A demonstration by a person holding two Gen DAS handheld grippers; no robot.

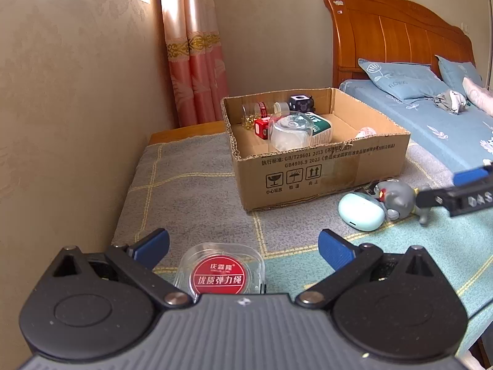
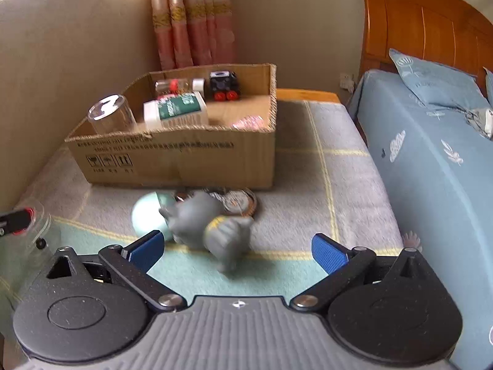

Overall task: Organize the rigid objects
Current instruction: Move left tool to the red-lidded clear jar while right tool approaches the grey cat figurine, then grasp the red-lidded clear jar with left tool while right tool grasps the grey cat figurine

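A cardboard box (image 1: 323,166) stands on a blanket-covered table and holds a clear cup (image 1: 289,134), a green-and-white bottle (image 1: 320,126), a dark toy car (image 1: 300,102) and small jars. My left gripper (image 1: 243,248) is open, with a clear case with a red round label (image 1: 218,273) lying between its fingers. My right gripper (image 2: 237,249) is open, just short of a grey toy figure (image 2: 209,225). A mint earbud case (image 2: 148,215) and a round watch-like item (image 2: 237,202) lie behind the figure. The box also shows in the right wrist view (image 2: 185,160).
The table's blanket (image 1: 191,191) is grey and teal with yellow lines. A wall (image 1: 61,108) runs along the left and pink curtains (image 1: 194,61) hang behind. A bed with blue sheets (image 2: 431,169) and a wooden headboard (image 1: 400,34) borders the right side.
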